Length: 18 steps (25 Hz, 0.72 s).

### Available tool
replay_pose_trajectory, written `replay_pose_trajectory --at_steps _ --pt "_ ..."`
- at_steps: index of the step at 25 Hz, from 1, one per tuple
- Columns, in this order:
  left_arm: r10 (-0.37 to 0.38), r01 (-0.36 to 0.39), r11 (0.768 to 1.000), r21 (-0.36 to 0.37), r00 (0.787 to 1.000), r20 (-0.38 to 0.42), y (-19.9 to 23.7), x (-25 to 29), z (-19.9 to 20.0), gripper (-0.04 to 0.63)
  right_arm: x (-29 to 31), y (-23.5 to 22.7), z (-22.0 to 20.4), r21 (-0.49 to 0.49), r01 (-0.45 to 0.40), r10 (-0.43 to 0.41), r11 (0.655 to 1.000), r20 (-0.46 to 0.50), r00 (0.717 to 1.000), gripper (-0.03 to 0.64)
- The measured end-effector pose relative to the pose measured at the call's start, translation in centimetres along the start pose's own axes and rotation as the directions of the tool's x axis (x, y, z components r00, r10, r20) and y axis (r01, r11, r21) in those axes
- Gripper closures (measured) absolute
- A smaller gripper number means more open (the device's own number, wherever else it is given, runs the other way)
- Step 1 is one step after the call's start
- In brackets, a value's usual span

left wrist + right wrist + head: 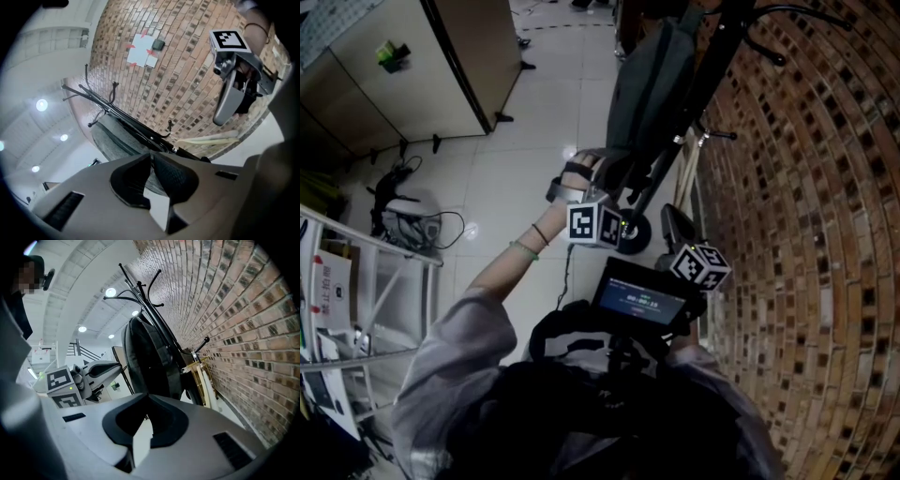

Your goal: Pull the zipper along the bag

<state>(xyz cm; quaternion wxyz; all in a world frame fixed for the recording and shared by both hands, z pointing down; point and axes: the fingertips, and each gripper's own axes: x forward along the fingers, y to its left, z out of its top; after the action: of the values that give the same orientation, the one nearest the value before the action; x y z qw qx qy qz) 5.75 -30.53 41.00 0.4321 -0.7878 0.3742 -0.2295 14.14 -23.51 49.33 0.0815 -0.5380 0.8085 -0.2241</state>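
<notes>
A grey bag [652,94] hangs from a black coat rack [712,66] beside the brick wall. My left gripper [614,169] is held up at the bag's lower end. In the left gripper view its jaws [151,157] stand barely parted, with only the bag's fabric [112,140] showing behind them and nothing between them. My right gripper [677,225] hangs lower, to the right of the rack's pole. Its jaws [149,398] are shut on nothing and point at the bag [150,357]. No zipper pull can be made out in any view.
The brick wall [806,234] runs close along the right. Pale wooden boards [204,380] lean against it behind the rack. Cabinets [422,66] stand at the far left, cables [403,216] lie on the tiled floor, and a white shelf frame [366,281] is near left.
</notes>
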Motion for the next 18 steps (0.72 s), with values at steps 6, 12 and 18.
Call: replay_pose_trajectory --at_steps 6,12,18 --pt "0.046 -0.049 0.944 -0.328 0.999 -0.016 0.8 -1.5 -0.6 0.563 0.7 1.1 -0.5 -0.009 -0.022 0.021 1.000 -0.022 1.000 0.621" --pt "-0.025 -0.033 0.732 -0.680 0.997 -0.075 -0.7 -2.0 -3.7 0.565 0.9 1.7 -0.6 -0.067 -0.027 0.025 0.997 -0.038 0.999 0.622" --pt "-0.050 -0.024 0.526 -0.850 0.997 -0.059 -1.5 -2.6 -4.2 0.565 1.1 2.5 -0.4 -0.097 -0.028 0.025 0.995 -0.032 0.999 0.623"
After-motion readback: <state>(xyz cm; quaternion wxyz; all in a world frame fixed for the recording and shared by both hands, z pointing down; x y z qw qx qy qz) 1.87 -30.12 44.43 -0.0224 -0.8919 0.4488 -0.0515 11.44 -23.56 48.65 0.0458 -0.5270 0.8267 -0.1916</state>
